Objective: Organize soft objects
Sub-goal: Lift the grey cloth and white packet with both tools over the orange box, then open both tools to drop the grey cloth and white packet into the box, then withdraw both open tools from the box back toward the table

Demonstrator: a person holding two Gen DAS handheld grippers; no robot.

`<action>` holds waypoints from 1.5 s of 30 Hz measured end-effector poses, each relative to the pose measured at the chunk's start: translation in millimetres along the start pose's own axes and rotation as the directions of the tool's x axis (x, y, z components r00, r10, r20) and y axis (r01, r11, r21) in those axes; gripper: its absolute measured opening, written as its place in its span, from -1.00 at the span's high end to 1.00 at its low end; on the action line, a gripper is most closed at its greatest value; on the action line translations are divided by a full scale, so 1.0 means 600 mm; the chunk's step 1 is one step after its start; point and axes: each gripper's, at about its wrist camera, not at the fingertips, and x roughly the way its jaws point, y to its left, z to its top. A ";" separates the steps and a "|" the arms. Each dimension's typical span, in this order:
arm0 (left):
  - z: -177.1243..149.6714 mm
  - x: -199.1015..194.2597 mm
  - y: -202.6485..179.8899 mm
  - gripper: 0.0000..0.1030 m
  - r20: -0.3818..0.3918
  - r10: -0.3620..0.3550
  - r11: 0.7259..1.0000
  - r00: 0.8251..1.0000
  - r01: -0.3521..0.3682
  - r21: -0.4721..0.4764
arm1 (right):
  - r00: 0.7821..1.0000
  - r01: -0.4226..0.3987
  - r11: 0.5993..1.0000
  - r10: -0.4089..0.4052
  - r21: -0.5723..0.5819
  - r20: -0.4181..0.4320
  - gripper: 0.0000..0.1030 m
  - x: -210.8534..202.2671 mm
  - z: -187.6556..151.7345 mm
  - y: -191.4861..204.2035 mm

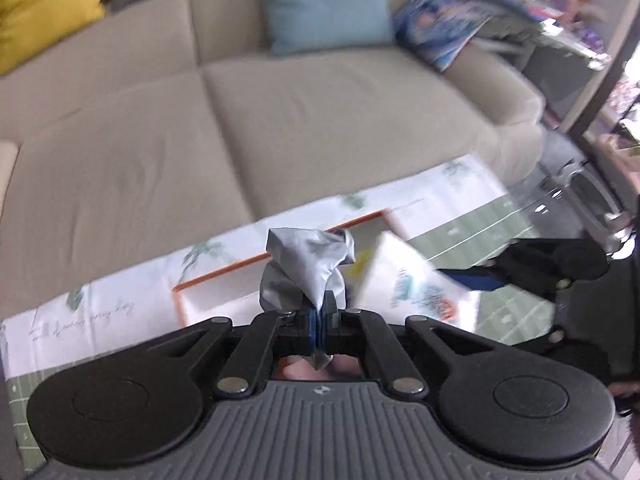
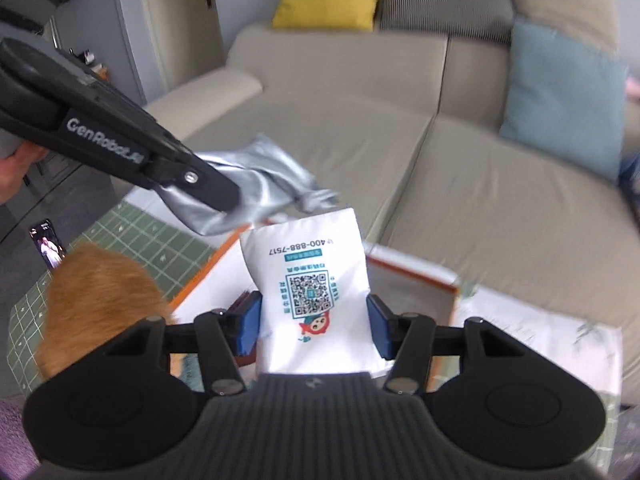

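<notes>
Silver cloth (image 1: 308,264) pinched in downward-tilted left claw (image 1: 320,320), above table.

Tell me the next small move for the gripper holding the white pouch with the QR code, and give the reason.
Probably lower the right gripper toward the orange-rimmed white box just beneath it. Its blue pads clamp the white QR-code pouch above that box, while the left gripper, shut on crumpled silver-grey fabric, hangs close by, so keep clear of it.

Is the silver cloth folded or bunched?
Bunched: the silver cloth hangs crumpled from the shut left gripper.
</notes>
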 end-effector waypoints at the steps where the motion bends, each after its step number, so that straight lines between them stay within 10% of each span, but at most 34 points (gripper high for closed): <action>1: -0.002 0.017 0.017 0.96 -0.022 -0.005 1.000 1.000 0.005 -0.002 | 1.000 -0.013 1.000 0.014 0.011 -0.025 -0.06 0.021 0.003 -0.005; 16: -0.058 0.178 0.143 0.93 -0.187 -0.094 0.992 0.978 0.077 -0.098 | 0.955 -0.103 0.994 0.106 0.028 -0.276 -0.18 0.252 0.009 -0.014; 25: -0.067 0.178 0.144 0.33 -0.166 -0.096 0.990 0.982 0.078 -0.114 | 0.958 -0.070 0.997 0.057 -0.038 -0.282 -0.45 0.247 -0.004 0.012; 36: -0.050 0.081 0.125 0.28 -0.054 -0.066 0.993 0.996 0.060 -0.097 | 0.974 0.006 0.996 -0.026 -0.090 -0.225 -0.56 0.181 0.018 0.020; 45: -0.062 -0.096 0.054 0.28 0.237 0.003 0.999 0.971 0.009 -0.046 | 0.985 0.163 0.980 -0.168 -0.113 -0.039 -0.56 0.033 0.050 0.055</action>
